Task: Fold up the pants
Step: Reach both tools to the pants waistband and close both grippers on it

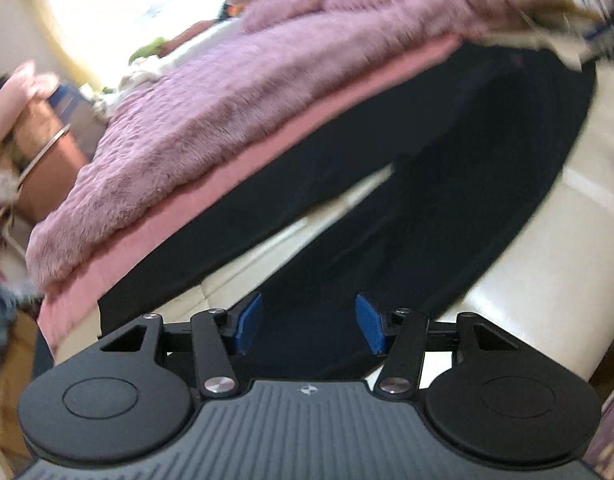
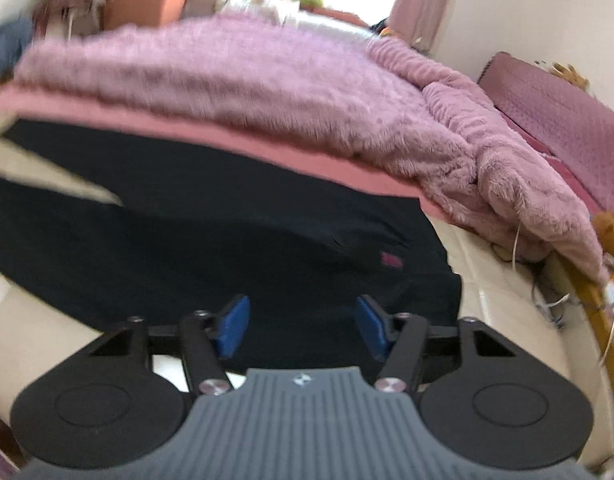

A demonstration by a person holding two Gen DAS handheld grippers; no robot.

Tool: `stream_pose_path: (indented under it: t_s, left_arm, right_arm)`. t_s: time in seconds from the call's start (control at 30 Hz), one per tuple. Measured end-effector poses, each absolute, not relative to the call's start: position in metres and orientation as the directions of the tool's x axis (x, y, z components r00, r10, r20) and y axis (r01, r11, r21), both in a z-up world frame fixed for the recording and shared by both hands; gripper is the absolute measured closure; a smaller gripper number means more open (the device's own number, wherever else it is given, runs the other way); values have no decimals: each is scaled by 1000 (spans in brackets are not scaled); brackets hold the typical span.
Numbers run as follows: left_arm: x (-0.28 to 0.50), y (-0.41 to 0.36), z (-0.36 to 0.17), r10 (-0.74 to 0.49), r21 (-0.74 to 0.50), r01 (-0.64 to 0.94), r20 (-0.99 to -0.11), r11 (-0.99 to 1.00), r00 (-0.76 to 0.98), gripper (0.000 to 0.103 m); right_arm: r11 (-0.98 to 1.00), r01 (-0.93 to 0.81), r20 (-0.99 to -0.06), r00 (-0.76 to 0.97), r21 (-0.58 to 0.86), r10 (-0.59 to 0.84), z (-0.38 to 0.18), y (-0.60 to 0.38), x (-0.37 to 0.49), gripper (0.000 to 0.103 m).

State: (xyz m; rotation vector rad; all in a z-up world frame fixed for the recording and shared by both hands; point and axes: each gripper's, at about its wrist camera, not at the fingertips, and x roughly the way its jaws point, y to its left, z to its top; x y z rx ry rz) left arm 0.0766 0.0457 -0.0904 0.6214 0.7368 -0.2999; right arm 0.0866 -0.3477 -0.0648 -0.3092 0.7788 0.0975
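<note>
Black pants [image 1: 447, 184] lie spread flat on a cream surface [image 1: 547, 280], their two legs forming a V with a cream gap between them. In the left wrist view my left gripper [image 1: 309, 322] is open, its blue pads over the near leg's end. In the right wrist view the pants [image 2: 227, 240] show their waist end with a small red label [image 2: 393, 260]. My right gripper [image 2: 303, 324] is open over the near edge of the waist. Neither gripper holds cloth.
A fluffy pink-purple blanket [image 1: 267, 80] over a pink sheet lies just behind the pants; it also shows in the right wrist view [image 2: 267, 92]. Boxes and clutter stand at the left [image 1: 39, 140]. A wooden rail and cables [image 2: 587, 300] are at the right.
</note>
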Motion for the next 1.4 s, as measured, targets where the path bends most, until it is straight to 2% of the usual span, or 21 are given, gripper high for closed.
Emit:
stream_pose_path:
  t_s: [0.07, 0.17, 0.5, 0.73, 0.8, 0.87, 0.97, 1.0, 1.03, 1.1, 1.17, 1.4]
  left_arm:
    - [77, 54, -103, -31, 445, 498, -721, 745, 692, 39]
    - [78, 69, -119, -5, 464, 536, -753, 705, 658, 39]
    - [71, 88, -151, 143, 564, 621, -792, 544, 594, 39]
    - [63, 87, -171, 247, 685, 613, -721, 393, 647, 40]
    - [59, 86, -179, 279, 728, 618, -685, 298, 673, 43]
    - [60, 88, -182, 302, 732, 626, -681, 268, 667, 50]
    - [59, 88, -188, 310, 748, 634, -660, 195, 684, 50]
    - [59, 87, -191, 315, 758, 631, -647, 167, 694, 53]
    - [59, 86, -194, 318, 761, 630, -643, 155, 697, 67]
    - [64, 82, -196, 321, 734, 651, -675, 195, 665, 88]
    - [67, 79, -192, 310, 712, 650, -701, 265, 642, 100]
    - [98, 93, -151, 288, 649, 497, -730, 576, 620, 102]
  right_arm:
    - [939, -223, -727, 686, -261, -38, -76, -360, 97, 55]
    - [925, -243, -763, 643, -293, -73, -93, -380, 113, 57]
    - [861, -299, -797, 577, -411, -181, -128, -423, 129, 57]
    - [875, -258, -795, 571, -411, -205, -136, -449, 134, 57]
    - [870, -259, -794, 569, -419, -213, -138, -450, 136, 57]
    - [862, -269, -792, 571, -430, -217, -139, -452, 138, 57]
    - [845, -295, -789, 575, -446, -216, -139, -454, 138, 57]
    - [838, -305, -789, 575, -453, -217, -139, -454, 138, 57]
    - [827, -321, -788, 577, -461, -216, -139, -455, 137, 57]
    - [798, -374, -789, 584, -472, -193, -138, -453, 134, 57]
    - [748, -439, -787, 591, -498, -177, -138, -449, 132, 57]
    - [474, -689, -824, 542, -548, -164, -150, -434, 124, 57]
